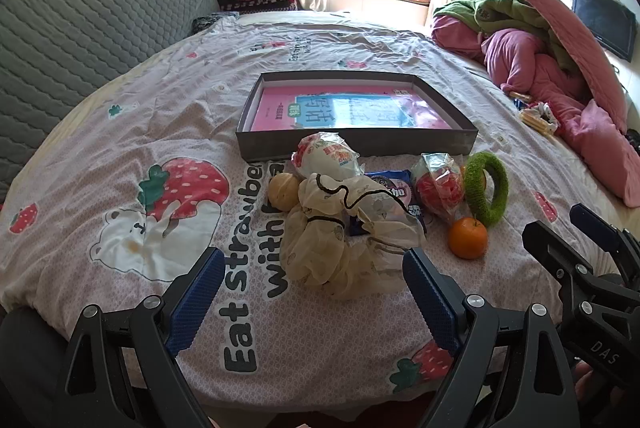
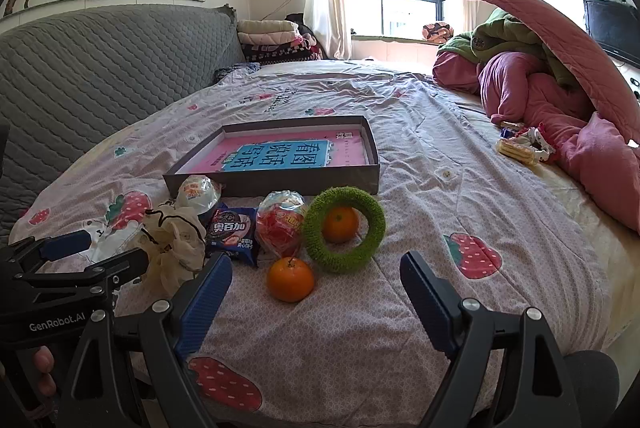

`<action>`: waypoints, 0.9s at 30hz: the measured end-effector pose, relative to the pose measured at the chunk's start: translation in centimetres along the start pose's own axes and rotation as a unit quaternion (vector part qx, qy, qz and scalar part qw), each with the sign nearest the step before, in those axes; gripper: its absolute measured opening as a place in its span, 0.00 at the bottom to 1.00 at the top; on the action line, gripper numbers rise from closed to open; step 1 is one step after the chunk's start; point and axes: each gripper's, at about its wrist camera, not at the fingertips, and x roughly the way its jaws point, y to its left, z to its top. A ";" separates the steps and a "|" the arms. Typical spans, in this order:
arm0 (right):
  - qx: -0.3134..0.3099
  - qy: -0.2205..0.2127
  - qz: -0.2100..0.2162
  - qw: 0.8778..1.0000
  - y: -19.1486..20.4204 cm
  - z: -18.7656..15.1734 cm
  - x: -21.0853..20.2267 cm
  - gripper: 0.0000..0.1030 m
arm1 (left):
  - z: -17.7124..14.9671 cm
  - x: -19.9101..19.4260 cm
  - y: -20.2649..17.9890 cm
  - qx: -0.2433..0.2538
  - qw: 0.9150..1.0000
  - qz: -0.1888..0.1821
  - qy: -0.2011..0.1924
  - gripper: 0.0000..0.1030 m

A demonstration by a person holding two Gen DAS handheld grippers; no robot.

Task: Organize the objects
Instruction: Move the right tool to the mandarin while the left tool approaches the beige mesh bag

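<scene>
On the bed [image 1: 120, 132], spread with a strawberry-print sheet, a cluster of small things lies just in front of a shallow grey box [image 1: 356, 144] that holds a pink and blue book [image 1: 340, 108].

The left gripper [image 1: 316, 292] hangs over the near edge with its blue fingers [image 1: 200, 292] spread wide and nothing between them. A cream ruffled scrunchie [image 1: 344, 232] lies straight ahead of the gap, close to the fingertips but apart from them. Beyond it are a wrapped white bun [image 1: 328, 156], a small pale round fruit [image 1: 282, 190] and a dark blue biscuit packet [image 1: 390, 186].

The right gripper [image 2: 316, 292] is also wide open and empty. A mandarin [image 2: 290, 278] sits just ahead of its left finger, not touching. Farther on, a green fuzzy ring [image 2: 344, 228] leans around a second mandarin [image 2: 340, 224], with a clear bag of red sweets [image 2: 280, 228] beside it.

Both grippers tilt downward toward the sheet.
</scene>
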 end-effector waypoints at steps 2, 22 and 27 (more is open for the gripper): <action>0.000 0.000 0.000 1.000 0.0 0.0 0.0 0.83 | 0.0 0.0 0.0 0.000 1.000 0.000 -0.001 0.88; -0.008 0.013 0.004 1.000 0.3 -0.4 0.4 0.83 | -0.3 0.6 0.0 -0.006 1.000 -0.009 0.017 0.88; -0.011 0.020 0.009 1.000 0.5 -0.6 0.7 0.83 | -0.4 1.2 0.9 -0.025 0.999 -0.014 0.028 0.88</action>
